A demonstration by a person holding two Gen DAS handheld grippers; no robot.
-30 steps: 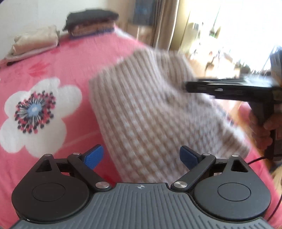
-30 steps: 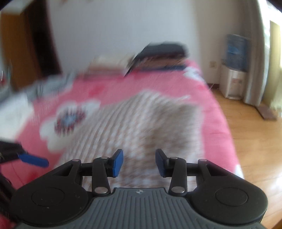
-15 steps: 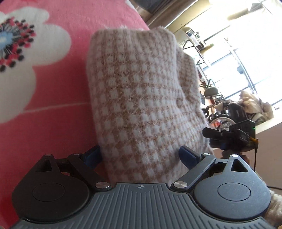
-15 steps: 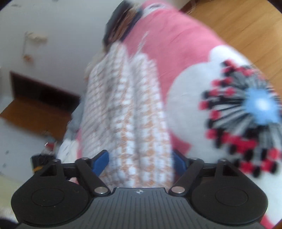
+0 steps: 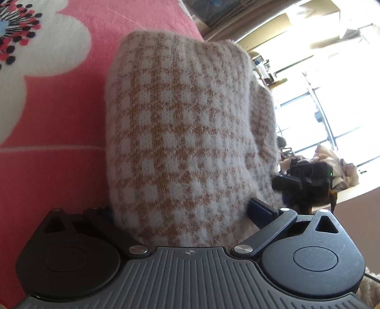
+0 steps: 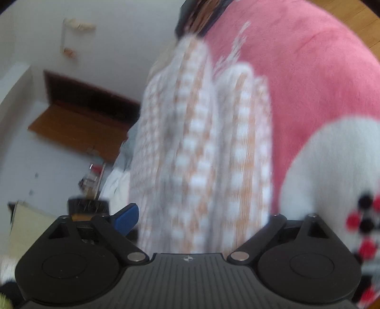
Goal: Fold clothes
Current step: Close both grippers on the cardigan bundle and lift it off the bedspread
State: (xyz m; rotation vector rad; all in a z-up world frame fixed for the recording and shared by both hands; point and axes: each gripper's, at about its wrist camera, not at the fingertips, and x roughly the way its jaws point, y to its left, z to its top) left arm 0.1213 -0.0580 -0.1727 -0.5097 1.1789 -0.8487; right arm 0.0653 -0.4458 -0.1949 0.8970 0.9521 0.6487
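A folded beige-and-white checked fuzzy sweater [image 5: 185,142] lies on the pink flowered bedspread [image 5: 59,118]. My left gripper [image 5: 180,211] is wide open with the thick folded edge of the sweater between its blue-padded fingers [image 5: 258,209]; the left pad is hidden behind the knit. My right gripper [image 6: 199,218] is also wide open around the stacked folds of the sweater [image 6: 201,154], its blue left pad [image 6: 125,218] just clear of the fabric, the right pad hidden. The right gripper also shows in the left wrist view [image 5: 306,183], at the sweater's far side.
A stack of dark folded clothes [image 6: 201,14] sits at the bed's far end. A bright window [image 5: 332,83] and cluttered furniture lie past the bed edge. A wooden door [image 6: 78,128] and white wall are on the other side.
Both grippers have turned on their sides and pushed in, from hovering over the sweater to straddling its folded edges. Both jaws have stayed open.
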